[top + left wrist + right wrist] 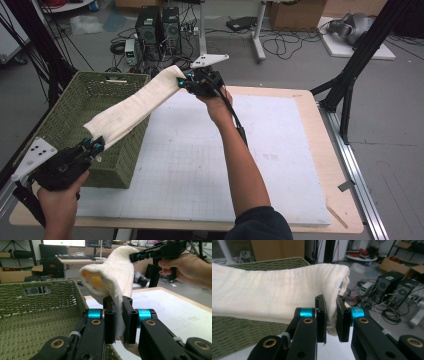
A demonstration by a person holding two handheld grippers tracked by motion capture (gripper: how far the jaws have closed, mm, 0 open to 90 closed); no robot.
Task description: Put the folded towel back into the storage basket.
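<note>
Both the left tongs (95, 146) and the right tongs (184, 83) are clamped on a cream folded cloth (131, 107), stretched above the green woven basket (65, 117) at the tabletop's (280, 150) nine o'clock.

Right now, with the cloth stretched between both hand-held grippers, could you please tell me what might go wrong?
1. The left hand-held gripper pinches only a thin edge of the white cloth; more tension could pull it free.
2. The cloth hangs partly over the green basket rim, partly over the white mat; released now, it might drape over the rim instead of landing inside.
3. The right hand-held gripper also holds just a corner fold, which could slip.
</note>
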